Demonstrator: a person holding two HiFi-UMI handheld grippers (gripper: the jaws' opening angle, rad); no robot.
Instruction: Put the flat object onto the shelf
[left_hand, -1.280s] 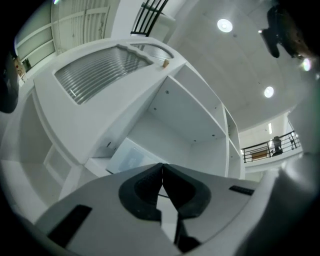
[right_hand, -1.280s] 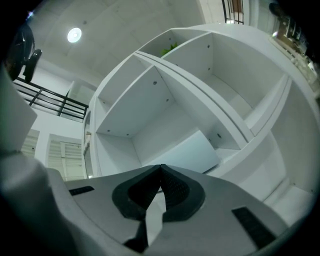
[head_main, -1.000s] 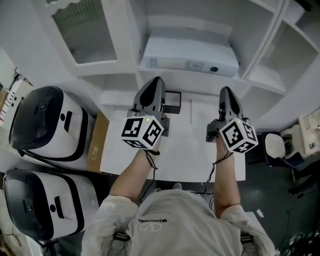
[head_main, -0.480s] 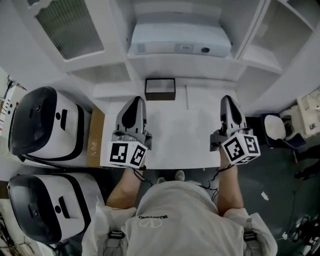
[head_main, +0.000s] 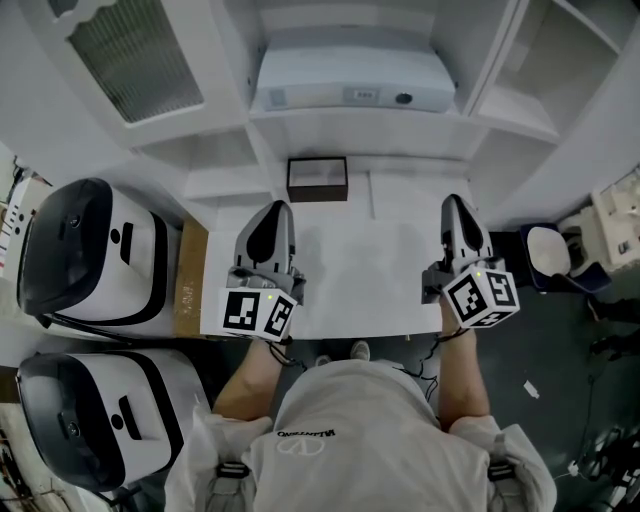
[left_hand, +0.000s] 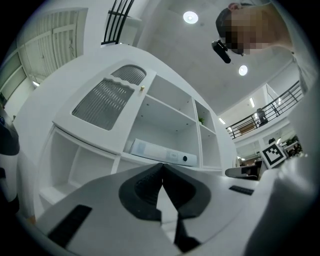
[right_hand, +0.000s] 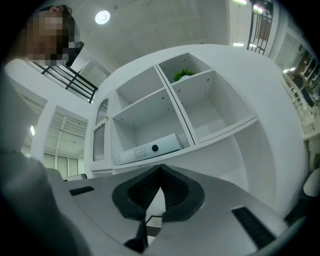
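both grippers have pulled back toward the near edge of the table (head_main: 350, 275). left gripper (head_main: 273, 208) and right gripper (head_main: 455, 201) are pressed together, empty. the flat object (head_main: 350, 80) lies on the far shelf (head_main: 352, 126).

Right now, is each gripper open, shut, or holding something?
Left gripper: shut, holding nothing.
Right gripper: shut, holding nothing.

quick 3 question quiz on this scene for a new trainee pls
1. True or false: the flat white box lies on the shelf.
2. The left gripper and the right gripper are: A open, B shut and empty, C shut on the box.
3. Fill in: the small dark tray sits on the ____.

Key: 1 true. 2 B. 3 table.
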